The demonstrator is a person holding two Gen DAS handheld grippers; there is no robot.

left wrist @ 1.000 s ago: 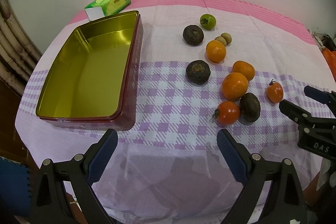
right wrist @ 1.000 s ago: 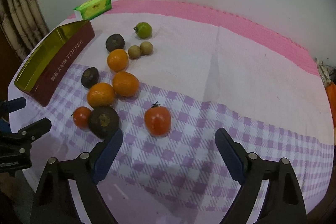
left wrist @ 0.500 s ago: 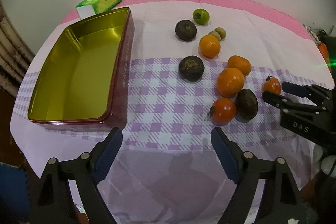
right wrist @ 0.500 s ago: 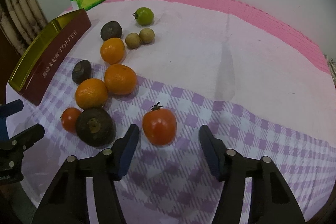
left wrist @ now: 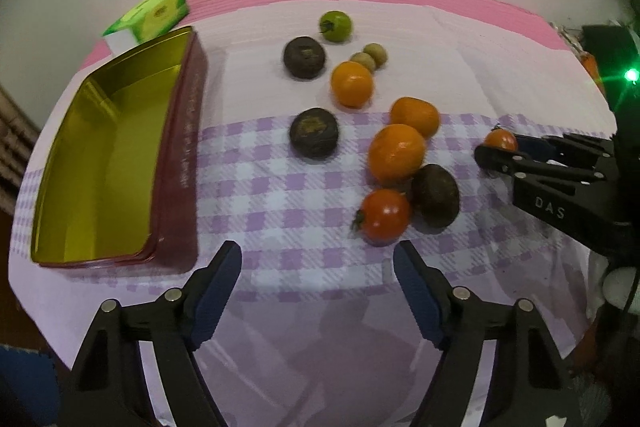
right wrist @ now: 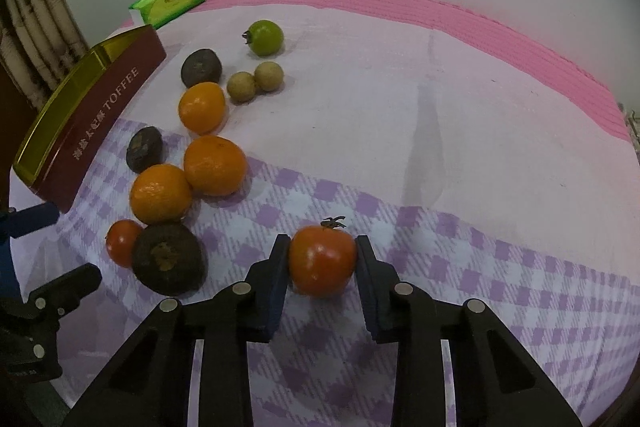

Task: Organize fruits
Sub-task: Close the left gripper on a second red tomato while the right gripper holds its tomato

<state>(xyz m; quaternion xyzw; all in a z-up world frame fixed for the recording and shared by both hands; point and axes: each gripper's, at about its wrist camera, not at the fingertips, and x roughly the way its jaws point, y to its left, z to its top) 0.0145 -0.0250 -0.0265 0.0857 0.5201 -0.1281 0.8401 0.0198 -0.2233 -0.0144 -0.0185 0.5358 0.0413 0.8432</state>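
Note:
My right gripper (right wrist: 322, 261) is shut on a red tomato (right wrist: 322, 259) that rests on the checked cloth; it also shows in the left wrist view (left wrist: 500, 140). To its left lie several fruits: oranges (right wrist: 161, 193), dark brown fruits (right wrist: 169, 258), a second red tomato (right wrist: 122, 242), a green tomato (right wrist: 264, 37) and two small tan fruits (right wrist: 255, 82). My left gripper (left wrist: 318, 269) is open and empty, just short of the second red tomato (left wrist: 383, 214). An open toffee tin (left wrist: 100, 163) with a gold inside stands empty at the left.
A green tissue pack (left wrist: 154, 14) lies behind the tin by the white wall. The pink and purple tablecloth (right wrist: 440, 115) covers the table; its right half holds nothing but the cloth. Bamboo furniture (right wrist: 36, 27) stands at the far left.
My right gripper moved forward around the lone red tomato and closed on it. My left gripper moved forward and right towards the fruit cluster, still open.

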